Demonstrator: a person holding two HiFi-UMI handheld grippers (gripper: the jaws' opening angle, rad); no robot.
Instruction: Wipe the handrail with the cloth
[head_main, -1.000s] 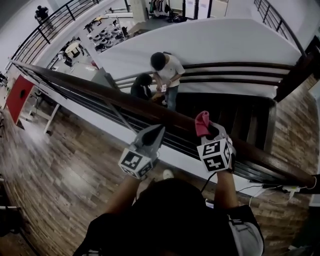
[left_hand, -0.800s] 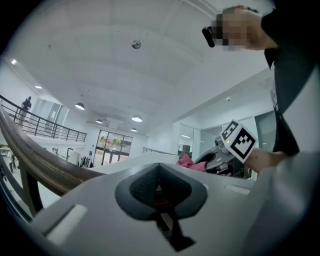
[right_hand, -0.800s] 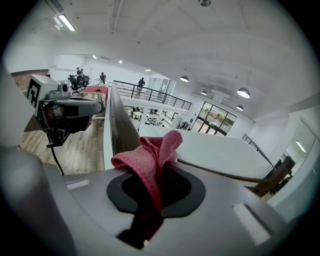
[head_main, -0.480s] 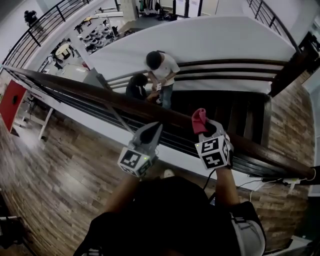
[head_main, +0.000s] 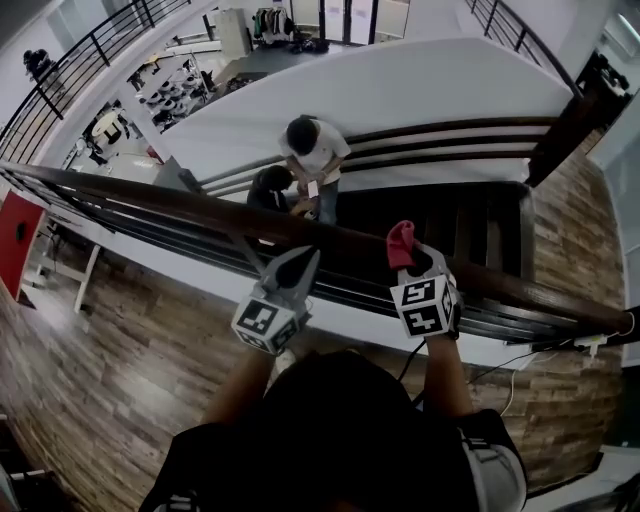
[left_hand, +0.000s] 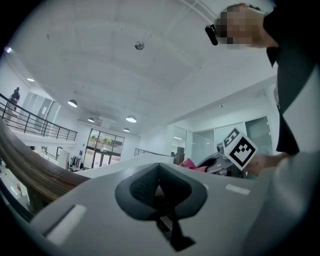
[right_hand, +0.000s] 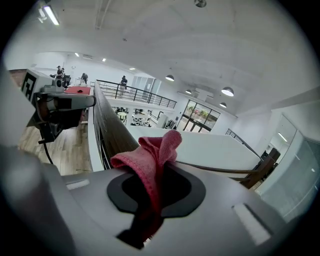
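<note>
A dark wooden handrail (head_main: 150, 203) runs across the head view from the left edge down to the right, above a stairwell. My right gripper (head_main: 408, 250) is shut on a pink cloth (head_main: 401, 243), which stands up from its jaws just over the rail. In the right gripper view the pink cloth (right_hand: 150, 156) bunches out of the shut jaws, with the handrail (right_hand: 107, 127) stretching away beyond. My left gripper (head_main: 297, 268) hovers next to the rail, left of the right one, jaws shut with nothing between them (left_hand: 159, 192).
Metal railing bars (head_main: 180, 235) run under the handrail. Below, two people (head_main: 305, 165) stand on the dark stairs (head_main: 450, 220). Wood plank floor (head_main: 110, 350) lies on my side of the rail. A white cable (head_main: 520, 365) trails on the floor at right.
Both grippers have held their places by the rail with the cloth still gripped. The head camera has shifted, so the scene has slid slightly across the view.
</note>
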